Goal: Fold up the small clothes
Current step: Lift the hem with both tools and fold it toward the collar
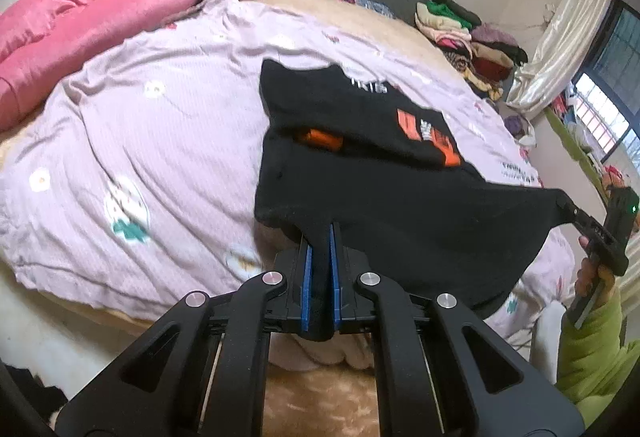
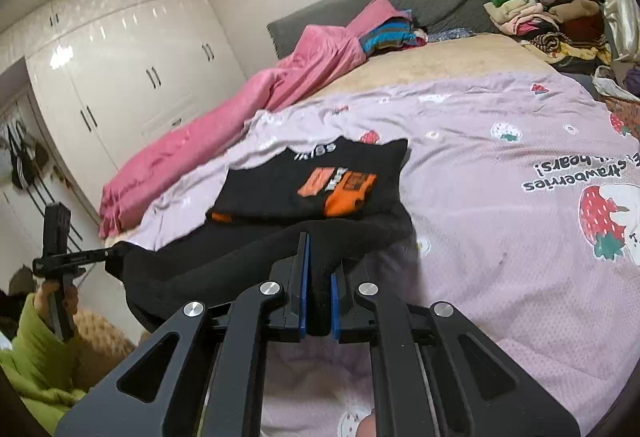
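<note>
Both tongs were clamped on the black shirt's near hem: left tongs (image 1: 320,237), right tongs (image 2: 318,249). That black shirt (image 1: 360,165) lay on the bed's lilac sheet (image 1: 160,117), its hem lifted toward six o'clock.

It was a bedroom in a home: a wide bed (image 2: 460,57) with a grey padded headboard (image 2: 400,1), a lilac strawberry-print sheet (image 2: 500,157), a pink quilt (image 2: 240,117) along one edge, white built-in wardrobes (image 2: 132,77), and a curtained window (image 1: 608,77).
</note>
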Action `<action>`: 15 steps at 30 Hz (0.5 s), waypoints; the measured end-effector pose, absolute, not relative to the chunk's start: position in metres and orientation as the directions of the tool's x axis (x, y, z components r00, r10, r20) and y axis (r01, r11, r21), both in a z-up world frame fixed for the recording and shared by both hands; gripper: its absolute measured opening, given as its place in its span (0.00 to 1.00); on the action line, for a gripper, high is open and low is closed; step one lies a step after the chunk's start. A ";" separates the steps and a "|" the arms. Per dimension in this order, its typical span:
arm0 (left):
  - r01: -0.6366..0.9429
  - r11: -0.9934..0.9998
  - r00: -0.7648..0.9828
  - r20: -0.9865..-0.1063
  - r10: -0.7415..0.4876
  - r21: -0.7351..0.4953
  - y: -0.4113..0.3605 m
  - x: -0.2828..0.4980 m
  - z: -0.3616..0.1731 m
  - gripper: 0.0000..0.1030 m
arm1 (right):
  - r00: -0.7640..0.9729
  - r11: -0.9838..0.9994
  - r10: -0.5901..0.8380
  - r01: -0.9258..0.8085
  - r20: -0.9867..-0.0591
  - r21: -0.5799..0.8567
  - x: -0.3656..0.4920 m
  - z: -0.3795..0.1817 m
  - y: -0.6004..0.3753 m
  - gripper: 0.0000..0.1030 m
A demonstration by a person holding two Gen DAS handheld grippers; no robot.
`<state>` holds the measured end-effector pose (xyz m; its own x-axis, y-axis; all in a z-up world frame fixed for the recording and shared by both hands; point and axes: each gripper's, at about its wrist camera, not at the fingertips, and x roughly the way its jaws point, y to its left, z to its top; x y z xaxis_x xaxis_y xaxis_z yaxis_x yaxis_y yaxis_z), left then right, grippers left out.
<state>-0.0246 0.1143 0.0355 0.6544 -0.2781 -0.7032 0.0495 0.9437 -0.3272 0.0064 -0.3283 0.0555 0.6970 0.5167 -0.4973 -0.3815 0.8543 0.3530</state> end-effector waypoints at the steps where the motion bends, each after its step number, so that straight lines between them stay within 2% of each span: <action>1: 0.049 0.944 0.659 -0.700 -0.276 -0.326 0.115 -0.022 0.038 0.02 | 0.701 0.854 0.517 -0.380 -0.491 0.356 0.008 0.058 -0.330 0.07; 15: 0.043 0.944 0.747 -0.617 -0.248 -0.327 0.118 0.020 0.081 0.02 | 0.750 0.855 0.501 -0.351 -0.431 0.382 0.039 0.083 -0.334 0.07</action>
<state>0.0197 0.1181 0.0813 0.7467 -0.2479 -0.6173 0.0431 0.9441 -0.3269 0.0395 -0.3345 0.0830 0.7503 0.5009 -0.4315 -0.3508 0.8548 0.3824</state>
